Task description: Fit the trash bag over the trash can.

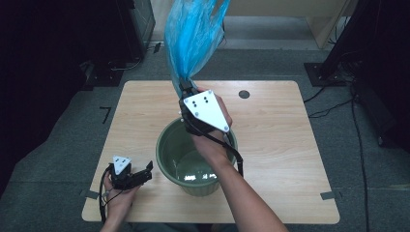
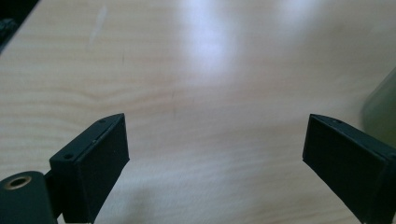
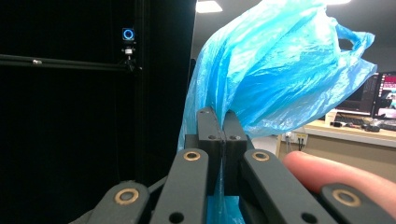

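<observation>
A thin blue plastic bag (image 1: 193, 34) billows upward over the far half of the table, pinched at its lower end by my right gripper (image 1: 187, 90), which is held above the far rim of a green bucket (image 1: 167, 154). In the right gripper view the two black jaws are pressed together on the blue plastic bag (image 3: 275, 70), right gripper (image 3: 219, 122). My left gripper (image 1: 147, 171) rests low on the table at the front left, beside the bucket, jaws wide apart over bare wood; left gripper (image 2: 215, 140) holds nothing. The bucket's green wall (image 2: 380, 109) shows at the right edge there.
The wooden table (image 1: 285, 145) has a round cable hole (image 1: 244, 94) at the far right of centre. Dark equipment stands (image 1: 111, 53) and cables lie on the grey floor around it. The bucket's inside looks bare.
</observation>
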A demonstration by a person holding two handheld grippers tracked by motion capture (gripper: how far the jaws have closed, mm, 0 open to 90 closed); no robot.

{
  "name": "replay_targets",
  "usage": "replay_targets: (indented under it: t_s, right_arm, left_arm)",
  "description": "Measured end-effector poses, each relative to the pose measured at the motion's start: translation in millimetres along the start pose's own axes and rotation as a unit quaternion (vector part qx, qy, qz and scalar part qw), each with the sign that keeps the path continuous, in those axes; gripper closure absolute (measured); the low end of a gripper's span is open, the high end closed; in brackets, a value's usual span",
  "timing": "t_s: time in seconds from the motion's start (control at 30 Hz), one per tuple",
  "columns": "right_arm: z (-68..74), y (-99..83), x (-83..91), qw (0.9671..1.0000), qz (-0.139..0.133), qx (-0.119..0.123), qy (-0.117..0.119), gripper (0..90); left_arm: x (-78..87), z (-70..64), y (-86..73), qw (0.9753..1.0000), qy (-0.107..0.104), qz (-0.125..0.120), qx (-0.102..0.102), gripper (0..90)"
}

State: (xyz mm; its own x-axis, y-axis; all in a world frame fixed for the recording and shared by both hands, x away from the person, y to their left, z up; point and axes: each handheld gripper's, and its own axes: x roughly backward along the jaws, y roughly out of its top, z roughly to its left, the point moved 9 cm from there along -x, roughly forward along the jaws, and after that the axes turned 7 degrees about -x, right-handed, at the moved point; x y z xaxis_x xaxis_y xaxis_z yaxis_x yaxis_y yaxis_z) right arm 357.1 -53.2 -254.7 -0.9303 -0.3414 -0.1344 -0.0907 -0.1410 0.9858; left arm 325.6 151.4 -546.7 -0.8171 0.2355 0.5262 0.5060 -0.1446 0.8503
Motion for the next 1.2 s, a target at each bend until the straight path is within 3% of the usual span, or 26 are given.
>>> replay_targets:
  t_s: [0.2, 0.37, 0.53, 0.57, 0.8, 0.93, 1.0, 1.1, 1.2]
  right_arm:
    - [-1.3, -7.2, 12.0, 0.9999, 0.001, 0.008, 0.006, 90.0]
    - [-2.7, -12.3, 23.2, 0.9998, 0.003, 0.014, 0.013, 90.0]
    - [-6.7, -14.7, 32.2, 0.9999, 0.001, 0.009, 0.014, 90.0]
    - [-7.2, -15.2, 33.6, 0.9999, 0.000, 0.009, 0.014, 90.0]
    - [-10.8, -22.0, 39.3, 0.9999, 0.003, 0.005, 0.015, 90.0]
    - [-10.8, -27.9, 43.2, 0.9998, 0.007, 0.009, 0.018, 90.0]
    - [-10.7, -31.3, 45.7, 0.9997, 0.009, 0.011, 0.019, 90.0]
    - [-10.7, -34.8, 48.2, 0.9996, 0.010, 0.014, 0.021, 90.0]
    - [-10.2, -35.5, 50.8, 0.9995, 0.012, 0.013, 0.024, 90.0]
  left_arm:
    - [23.1, -4.1, 36.6, 0.9971, -0.012, -0.071, 0.025, 6.7]
    - [46.1, -9.1, 70.2, 0.9900, -0.037, -0.127, 0.049, 6.7]
    - [66.4, -13.4, 106.9, 0.9805, -0.032, -0.185, 0.056, 6.7]
    - [69.7, -15.2, 113.5, 0.9792, -0.033, -0.193, 0.053, 6.7]
    - [90.2, -28.5, 155.1, 0.9637, -0.054, -0.255, 0.057, 6.8]
    - [97.9, -42.8, 173.6, 0.9569, -0.071, -0.278, 0.045, 6.8]
    - [102.1, -53.2, 182.7, 0.9515, -0.083, -0.294, 0.035, 6.8]
    - [106.6, -64.2, 191.4, 0.9469, -0.087, -0.309, 0.021, 13.2]
    - [110.5, -75.7, 201.6, 0.9388, -0.103, -0.328, 0.019, 13.2]
